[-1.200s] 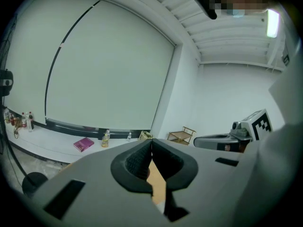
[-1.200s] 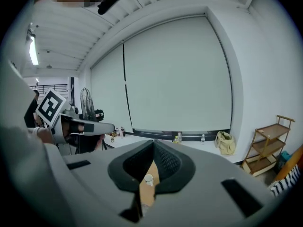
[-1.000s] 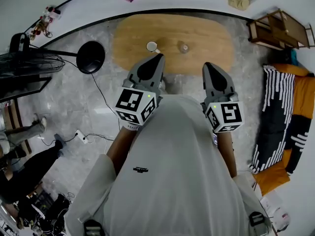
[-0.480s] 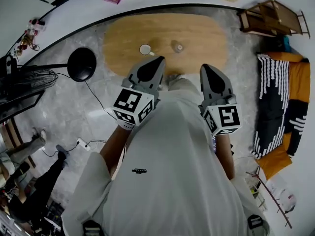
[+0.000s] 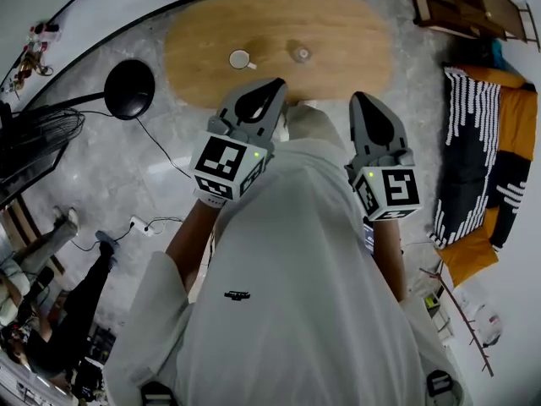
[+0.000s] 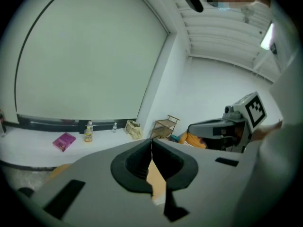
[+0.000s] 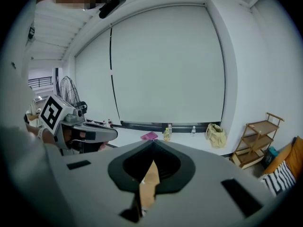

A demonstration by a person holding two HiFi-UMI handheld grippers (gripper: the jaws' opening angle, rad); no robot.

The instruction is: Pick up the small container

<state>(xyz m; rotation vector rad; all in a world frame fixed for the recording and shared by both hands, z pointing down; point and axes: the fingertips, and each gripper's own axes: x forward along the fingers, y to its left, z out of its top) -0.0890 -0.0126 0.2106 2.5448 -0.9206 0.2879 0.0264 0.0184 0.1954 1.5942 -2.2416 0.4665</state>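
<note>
An oval wooden table (image 5: 338, 32) stands ahead on the grey floor. Two small things sit on it: a white cup-like container (image 5: 241, 58) at the left and a small clear jar-like one (image 5: 302, 53) near the middle. My left gripper (image 5: 275, 84) and right gripper (image 5: 358, 98) are held side by side before the person's chest, short of the table, both shut and empty. In the left gripper view the jaws (image 6: 151, 143) meet at the tips, and the right gripper's jaws (image 7: 152, 145) do the same in its view.
A fan's black round base (image 5: 128, 90) and its cable lie on the floor left of the table. A wooden shelf (image 5: 461, 7) and a striped cushion on an orange seat (image 5: 478, 167) are at the right. Another person's legs (image 5: 51, 311) show at lower left.
The head view has shifted: the table and fan base sit higher and further left in the picture. Both grippers stay shut and keep their place before the chest.
</note>
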